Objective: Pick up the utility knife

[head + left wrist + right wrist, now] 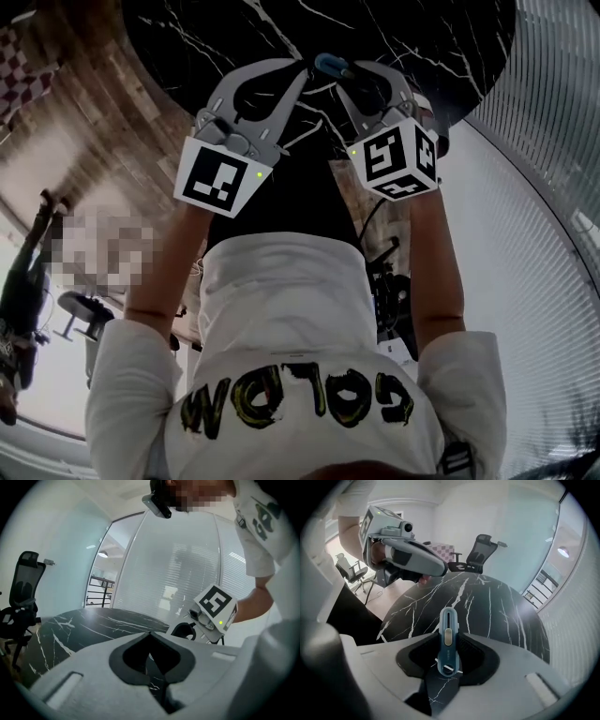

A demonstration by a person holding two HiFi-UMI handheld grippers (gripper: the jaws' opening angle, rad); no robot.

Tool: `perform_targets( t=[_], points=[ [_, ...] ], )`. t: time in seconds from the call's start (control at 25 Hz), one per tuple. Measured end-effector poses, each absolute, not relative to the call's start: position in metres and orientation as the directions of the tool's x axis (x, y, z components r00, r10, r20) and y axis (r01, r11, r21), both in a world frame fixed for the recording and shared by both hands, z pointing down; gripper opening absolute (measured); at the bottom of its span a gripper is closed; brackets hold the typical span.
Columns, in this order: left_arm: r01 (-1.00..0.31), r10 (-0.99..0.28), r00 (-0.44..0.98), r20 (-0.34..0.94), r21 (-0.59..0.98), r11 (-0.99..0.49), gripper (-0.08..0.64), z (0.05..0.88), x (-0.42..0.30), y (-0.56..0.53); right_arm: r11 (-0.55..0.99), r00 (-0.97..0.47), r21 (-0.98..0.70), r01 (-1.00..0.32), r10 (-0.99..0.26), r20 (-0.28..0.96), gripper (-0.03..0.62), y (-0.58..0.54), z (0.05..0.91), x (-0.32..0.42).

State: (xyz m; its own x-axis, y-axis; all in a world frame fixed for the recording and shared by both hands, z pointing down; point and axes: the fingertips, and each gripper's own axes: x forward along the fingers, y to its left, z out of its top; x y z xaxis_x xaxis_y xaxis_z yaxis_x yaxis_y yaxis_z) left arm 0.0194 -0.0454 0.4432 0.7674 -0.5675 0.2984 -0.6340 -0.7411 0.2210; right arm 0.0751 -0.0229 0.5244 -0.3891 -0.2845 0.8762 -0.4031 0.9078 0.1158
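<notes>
Mostly hidden, utility knife [330, 64] clamped in right gripper [356, 75].

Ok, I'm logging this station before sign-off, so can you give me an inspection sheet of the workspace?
Surface: round black marbled table.
Job's things: blue knife, upright, lifted off the table.
Clutter: nothing seen.
Tongs: right tongs clamped on the knife; left tongs shut, empty.
Cables: thin dark cable below the right tongs in the head view.
Surroundings: black chair, glass wall with blinds, wood floor.
</notes>
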Motion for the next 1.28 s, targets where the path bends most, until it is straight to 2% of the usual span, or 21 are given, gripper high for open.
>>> perform_targets(
  t=[0.52,1.0,1.28],
  points=[
    [-0.624,-0.591,0.781,0.201,0.206,-0.754,0.003,0.341,0.029,-0.031,0.791,-0.464,0.151,-0.593,-0.488,0.739,0.129,-0.027,0.401,0.078],
    [-0.635,-0.626,0.771,0.117,0.21,-0.744,0.003,0.241,0.023,-0.016,0.662,-0.556,0.107,-0.742,-0.696,0.455,0.13,-0.029,0.273,0.085],
    [-0.64,-0.634,0.767,0.102,0.193,-0.743,0.003,0.199,0.02,-0.011,0.625,-0.577,0.113,-0.773,-0.765,0.286,0.13,-0.024,0.205,0.077]
  ],
)
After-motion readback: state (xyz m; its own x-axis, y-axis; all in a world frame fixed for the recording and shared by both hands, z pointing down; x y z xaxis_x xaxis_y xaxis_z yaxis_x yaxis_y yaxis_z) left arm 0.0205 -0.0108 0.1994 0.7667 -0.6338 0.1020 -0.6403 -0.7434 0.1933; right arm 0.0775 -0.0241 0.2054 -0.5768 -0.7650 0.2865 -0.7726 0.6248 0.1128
